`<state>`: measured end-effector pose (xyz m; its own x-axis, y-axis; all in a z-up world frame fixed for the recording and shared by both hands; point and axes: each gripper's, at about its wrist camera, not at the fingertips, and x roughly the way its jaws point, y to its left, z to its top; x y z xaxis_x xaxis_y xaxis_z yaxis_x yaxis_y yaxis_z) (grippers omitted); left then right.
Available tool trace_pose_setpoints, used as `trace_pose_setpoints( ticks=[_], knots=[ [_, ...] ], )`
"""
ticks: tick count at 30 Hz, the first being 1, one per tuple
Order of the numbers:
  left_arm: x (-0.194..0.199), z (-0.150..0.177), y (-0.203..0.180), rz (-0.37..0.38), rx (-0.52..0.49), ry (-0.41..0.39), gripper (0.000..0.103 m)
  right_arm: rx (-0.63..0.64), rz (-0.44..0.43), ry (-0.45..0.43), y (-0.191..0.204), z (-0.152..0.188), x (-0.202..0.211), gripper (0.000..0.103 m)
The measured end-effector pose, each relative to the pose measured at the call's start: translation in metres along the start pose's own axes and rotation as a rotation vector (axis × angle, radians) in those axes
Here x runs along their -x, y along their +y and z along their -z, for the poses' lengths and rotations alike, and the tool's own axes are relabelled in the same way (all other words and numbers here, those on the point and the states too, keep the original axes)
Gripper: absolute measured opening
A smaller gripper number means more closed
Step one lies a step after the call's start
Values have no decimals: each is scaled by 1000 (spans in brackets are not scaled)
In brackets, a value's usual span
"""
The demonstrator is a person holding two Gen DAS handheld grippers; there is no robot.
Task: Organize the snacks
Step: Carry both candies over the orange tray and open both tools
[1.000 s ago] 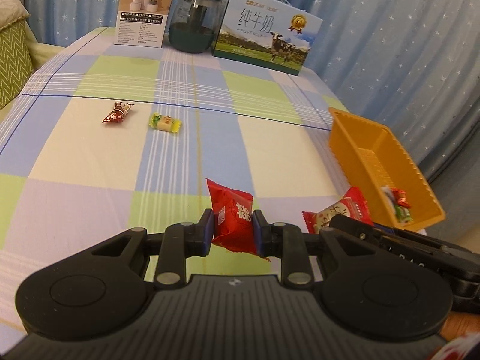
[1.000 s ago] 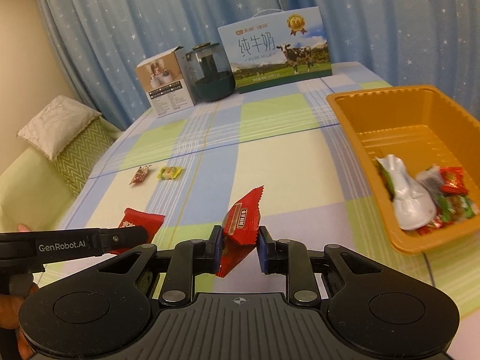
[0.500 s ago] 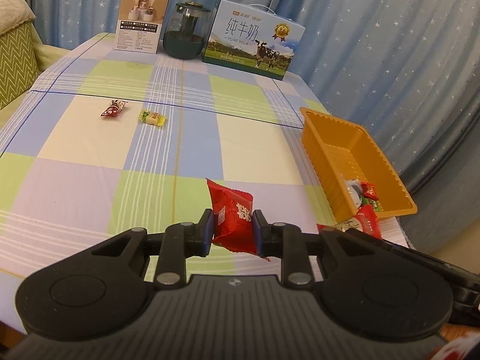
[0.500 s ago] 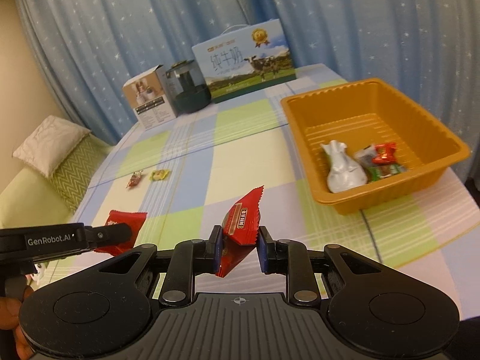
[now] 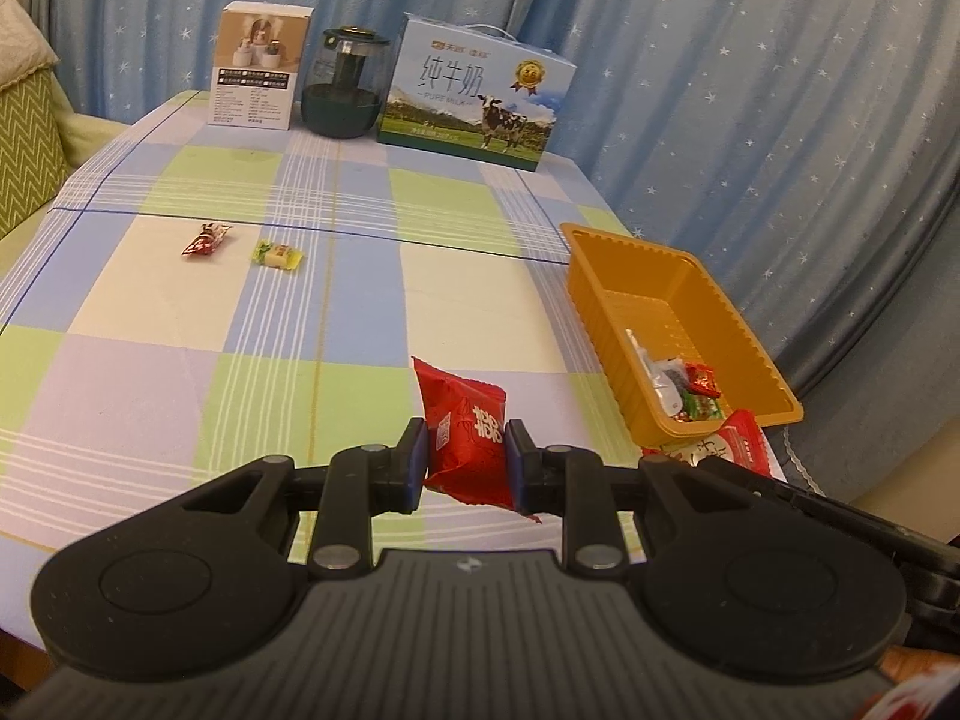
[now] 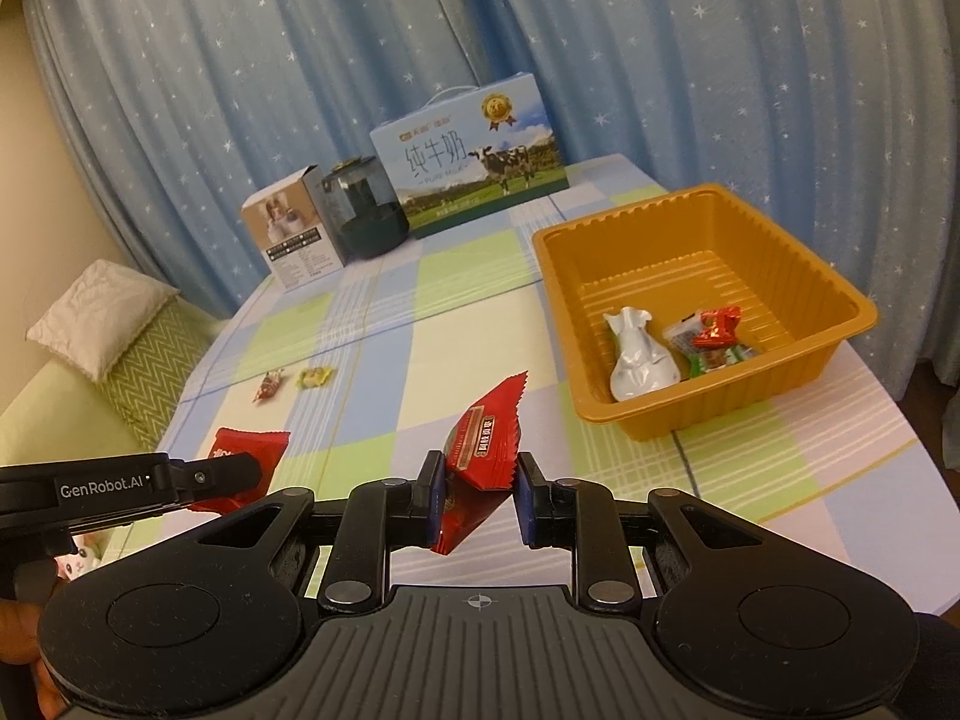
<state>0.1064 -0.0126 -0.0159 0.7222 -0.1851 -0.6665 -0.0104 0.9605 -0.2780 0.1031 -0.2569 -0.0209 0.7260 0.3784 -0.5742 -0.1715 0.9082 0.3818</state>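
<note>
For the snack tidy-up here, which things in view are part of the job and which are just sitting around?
Part of the job:
left gripper shut on a red snack packet
right gripper shut on a red wafer packet
orange tray holding several snacks
red candy and yellow candy on the tablecloth

Just sitting around:
milk carton
glass jar
white box
pillow

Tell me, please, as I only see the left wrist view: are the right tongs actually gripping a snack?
Observer: Yes, the right tongs are shut on a red sachet, held tilted.
Operator: Is it over the orange tray yet?
Observer: No, the orange tray lies ahead and to the right; the sachet hangs short of its near wall.
Operator: What is the white thing inside?
Observer: A white pouch with a crimped neck, lying flat.
</note>
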Motion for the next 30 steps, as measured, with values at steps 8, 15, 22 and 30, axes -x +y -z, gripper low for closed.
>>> trace_pose_setpoints(
  ticks=[8,15,22,30],
  knots=[
    [-3,-4,-14,24,-17,1,24,-16,8,-21,-9,-7,10,24],
    [-12,-13,-33,58,-41,0,24,-56,31,-43,-25,-21,18,24],
    [-22,-25,-58,97,-71,-7,24,-88,61,-62,-45,-36,24,24],
    [-37,-38,-86,135,-104,-6,24,-114,85,-93,-68,-50,30,24]
  ],
)
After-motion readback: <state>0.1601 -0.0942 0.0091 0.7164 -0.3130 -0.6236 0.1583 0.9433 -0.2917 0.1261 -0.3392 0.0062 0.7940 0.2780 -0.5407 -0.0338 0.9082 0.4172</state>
